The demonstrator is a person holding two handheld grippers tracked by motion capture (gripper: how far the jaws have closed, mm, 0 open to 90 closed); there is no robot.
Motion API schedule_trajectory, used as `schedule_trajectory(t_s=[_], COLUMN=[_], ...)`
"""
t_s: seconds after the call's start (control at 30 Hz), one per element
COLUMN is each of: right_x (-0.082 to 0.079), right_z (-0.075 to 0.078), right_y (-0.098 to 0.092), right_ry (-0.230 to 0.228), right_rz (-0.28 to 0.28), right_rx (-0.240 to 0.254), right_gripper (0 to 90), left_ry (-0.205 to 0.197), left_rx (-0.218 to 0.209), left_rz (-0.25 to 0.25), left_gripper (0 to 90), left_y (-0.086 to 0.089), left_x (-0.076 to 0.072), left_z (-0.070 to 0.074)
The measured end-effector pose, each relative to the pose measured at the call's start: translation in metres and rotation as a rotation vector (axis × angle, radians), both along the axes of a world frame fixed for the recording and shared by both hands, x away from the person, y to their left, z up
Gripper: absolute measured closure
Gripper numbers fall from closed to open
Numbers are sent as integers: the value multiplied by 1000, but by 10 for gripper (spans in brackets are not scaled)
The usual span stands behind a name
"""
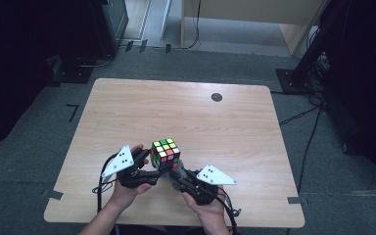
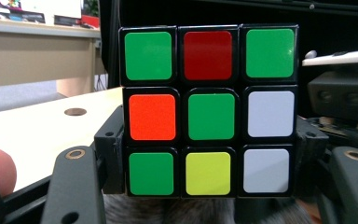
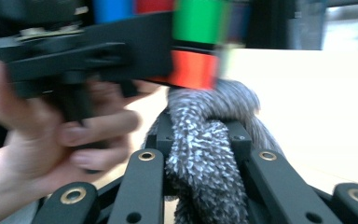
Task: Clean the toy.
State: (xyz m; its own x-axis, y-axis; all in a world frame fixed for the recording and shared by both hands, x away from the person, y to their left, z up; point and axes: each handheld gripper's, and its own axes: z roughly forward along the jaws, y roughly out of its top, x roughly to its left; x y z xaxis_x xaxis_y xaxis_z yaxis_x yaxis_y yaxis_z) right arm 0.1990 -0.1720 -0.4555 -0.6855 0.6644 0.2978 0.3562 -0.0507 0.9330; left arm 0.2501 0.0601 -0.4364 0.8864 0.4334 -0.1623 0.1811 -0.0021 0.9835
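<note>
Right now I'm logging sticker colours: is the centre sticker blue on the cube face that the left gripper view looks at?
No. On the cube, the centre sticker of that face is green, with red above it and yellow below.

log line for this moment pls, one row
left gripper: shut on puzzle cube | right gripper: shut on grey cloth | cloth under cube | above table

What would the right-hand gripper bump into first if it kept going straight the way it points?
Probably the puzzle cube: the right gripper, shut on a fuzzy grey cloth, points up at the cube's underside, with the cloth ahead of it. Depth is unclear.
</note>
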Motion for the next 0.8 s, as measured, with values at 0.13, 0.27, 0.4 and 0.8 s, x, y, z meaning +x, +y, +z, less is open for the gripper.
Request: schedule_trajectory(t_s=[0.13, 0.27, 0.4, 0.8], right_x=[-3, 5, 21, 34], right_z=[4, 1, -12, -8], right_y=[9, -10, -36, -64], right_ry=[-34, -40, 24, 58], right_rz=[37, -51, -132, -397], right_rx=[-31, -50, -113, -438], right_gripper=[747, 748, 740, 255], left_ry=[-9, -18, -12, 0], left_rx=[0, 0, 19, 66], left_rz=[3, 36, 51, 60], left_gripper=[337, 337, 337, 337], left_y=[1, 11, 15, 14], left_x=[0, 3, 7, 11], left_z=[1, 3, 0, -6])
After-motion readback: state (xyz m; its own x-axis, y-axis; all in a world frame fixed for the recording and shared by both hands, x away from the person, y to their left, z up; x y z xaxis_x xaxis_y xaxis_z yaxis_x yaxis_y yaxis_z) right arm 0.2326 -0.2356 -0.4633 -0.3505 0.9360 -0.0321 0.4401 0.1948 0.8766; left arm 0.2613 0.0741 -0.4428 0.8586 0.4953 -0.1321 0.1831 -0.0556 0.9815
